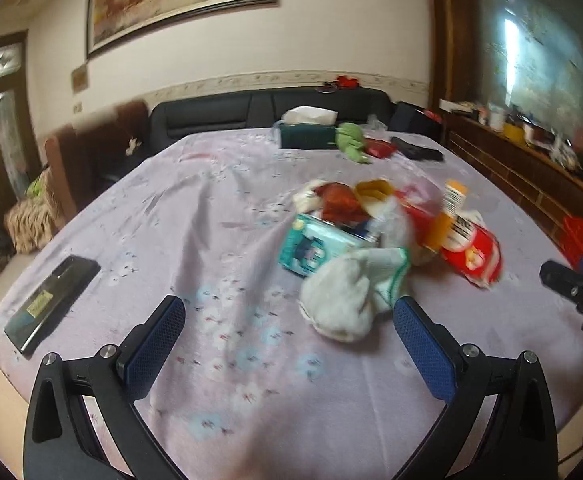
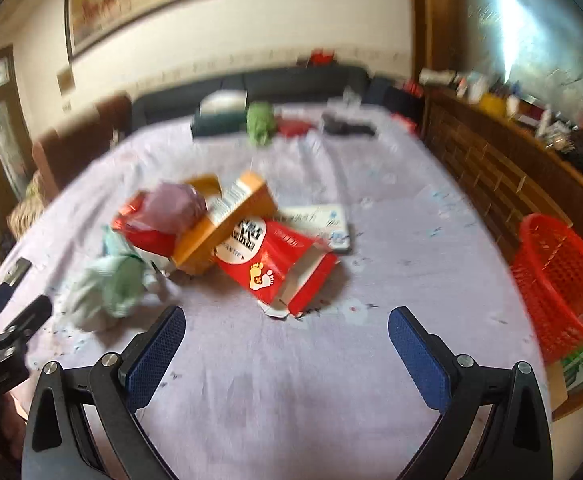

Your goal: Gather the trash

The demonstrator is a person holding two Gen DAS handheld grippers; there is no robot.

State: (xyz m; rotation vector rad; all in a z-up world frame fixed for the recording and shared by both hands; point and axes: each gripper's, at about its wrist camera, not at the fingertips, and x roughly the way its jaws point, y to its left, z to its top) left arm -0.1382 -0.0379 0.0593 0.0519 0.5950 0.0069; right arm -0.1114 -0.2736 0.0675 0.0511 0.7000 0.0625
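On the tabletop (image 2: 391, 208), the trash pile sits mid-cloth, left of the red basket (image 2: 559, 280). The red carton (image 2: 279, 268), flattened, light and stiff, should take a pinch at its open flap; its label is blurred. The white wad (image 1: 343, 300) looks soft. Both the left gripper (image 1: 289, 330) and right gripper (image 2: 287, 338) stand wide, empty.

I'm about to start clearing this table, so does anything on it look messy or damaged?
Yes. A heap of trash sits mid-table: a red carton lying flattened with its end flaps torn open, an orange box tipped across it, and crumpled wrappers alongside. The red basket stands off to the side.
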